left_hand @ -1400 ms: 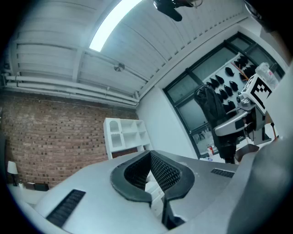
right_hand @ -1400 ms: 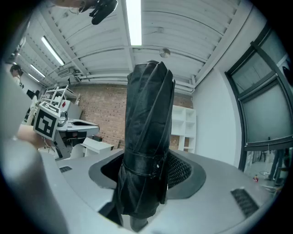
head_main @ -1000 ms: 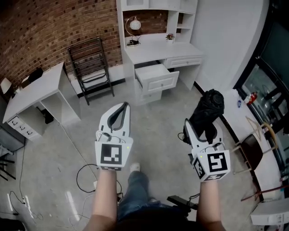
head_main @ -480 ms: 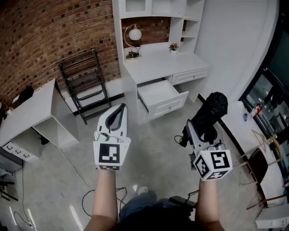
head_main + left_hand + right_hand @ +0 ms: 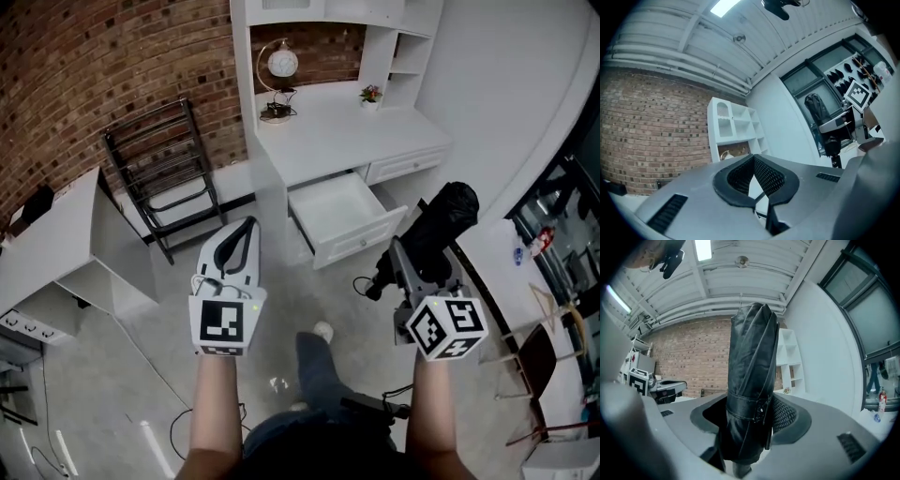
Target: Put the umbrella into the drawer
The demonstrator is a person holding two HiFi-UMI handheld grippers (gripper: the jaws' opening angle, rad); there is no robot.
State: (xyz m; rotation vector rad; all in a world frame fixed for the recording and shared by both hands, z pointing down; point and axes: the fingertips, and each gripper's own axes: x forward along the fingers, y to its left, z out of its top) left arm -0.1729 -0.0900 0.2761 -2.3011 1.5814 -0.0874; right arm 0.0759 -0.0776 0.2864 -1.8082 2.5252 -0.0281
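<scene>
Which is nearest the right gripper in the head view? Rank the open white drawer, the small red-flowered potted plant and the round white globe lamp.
1. open white drawer: just ahead and left of the right gripper.
2. small red-flowered potted plant: at the white desktop's right rear.
3. round white globe lamp: farther left, at the desktop's back.

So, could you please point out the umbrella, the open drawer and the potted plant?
umbrella (image 5: 752, 371), right gripper view, on its black fabric.
open drawer (image 5: 361, 241), head view, on its front panel.
potted plant (image 5: 372, 94), head view, on its flowers.

Umbrella (image 5: 750, 380) — glossy black cloth
</scene>
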